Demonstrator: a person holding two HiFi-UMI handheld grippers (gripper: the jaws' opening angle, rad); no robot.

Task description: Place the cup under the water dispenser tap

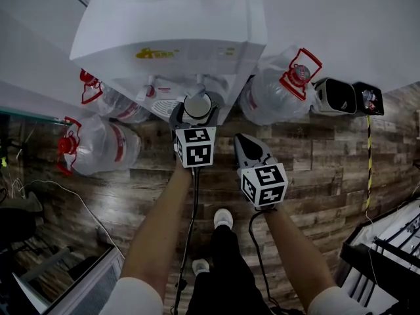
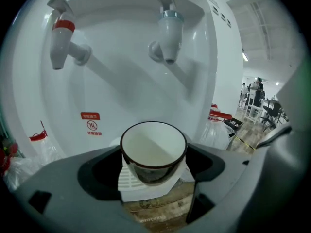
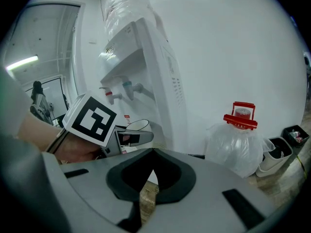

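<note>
Firmly grips cup (image 2: 153, 149) in left gripper (image 1: 195, 111), over drip tray (image 2: 144, 189), roughly below blue-collared tap (image 2: 168, 33); holds right gripper (image 3: 150, 171) nearby, jaws pressed together, empty.

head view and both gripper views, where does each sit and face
Head view: on the head, looking steeply down at the water dispenser; forearms, legs show.
Left gripper view: on the left gripper, facing the taps; its jaws grip the cup.
Right gripper view: on the right gripper, facing the water dispenser; jaws shut.
Shared: the cup.

Office-like hall: white water dispenser (image 1: 170, 38) against a wall (image 1: 341, 31), spare water jugs (image 1: 105, 146) on wood-plank floor (image 1: 315, 176).
</note>
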